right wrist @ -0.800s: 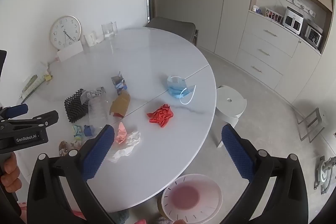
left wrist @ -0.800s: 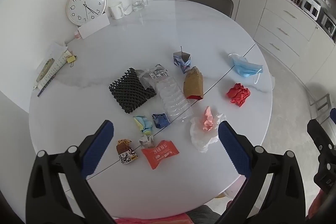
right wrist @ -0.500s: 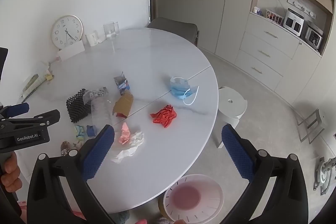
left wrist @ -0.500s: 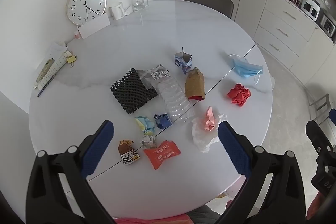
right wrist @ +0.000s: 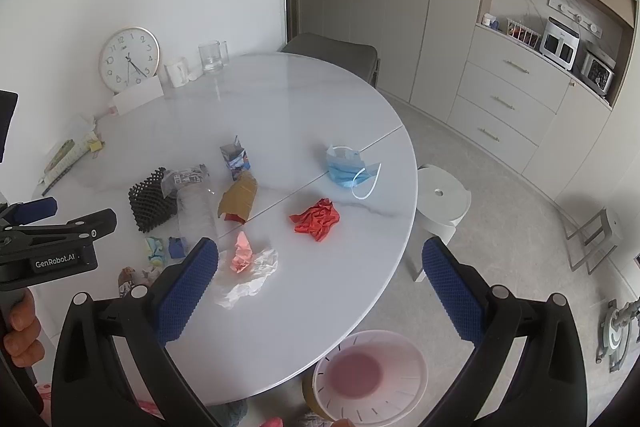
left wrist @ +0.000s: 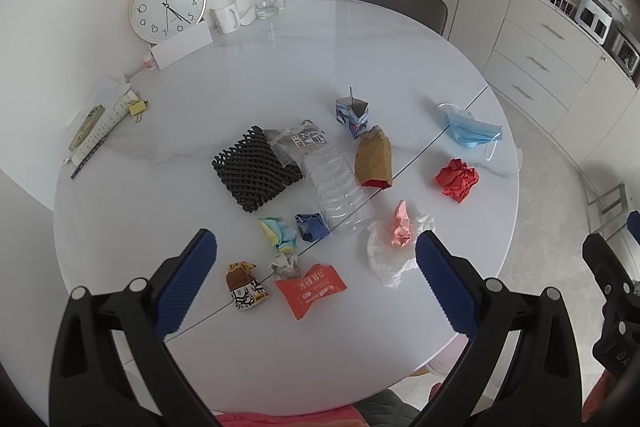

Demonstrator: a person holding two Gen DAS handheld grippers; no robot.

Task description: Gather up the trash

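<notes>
Left gripper (left wrist: pixel 316 267) wide open, empty, above near edge of table (left wrist: pixel 280 67). Right gripper (right wrist: pixel 320 279) wide open, empty, over table rim. Trash scattered mid-table: orange wrapper (left wrist: pixel 310 290), red paper ball (left wrist: pixel 457 179), face mask (left wrist: pixel 472 129), plastic bottle (left wrist: pixel 340 191). Bin (right wrist: pixel 370 375) on floor beside table

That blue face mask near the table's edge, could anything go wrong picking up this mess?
Possibly. The blue face mask lies close to the table rim, so a nudge might drop it. The clear plastic bottle touches the black mesh and may roll or drag it along.
</notes>
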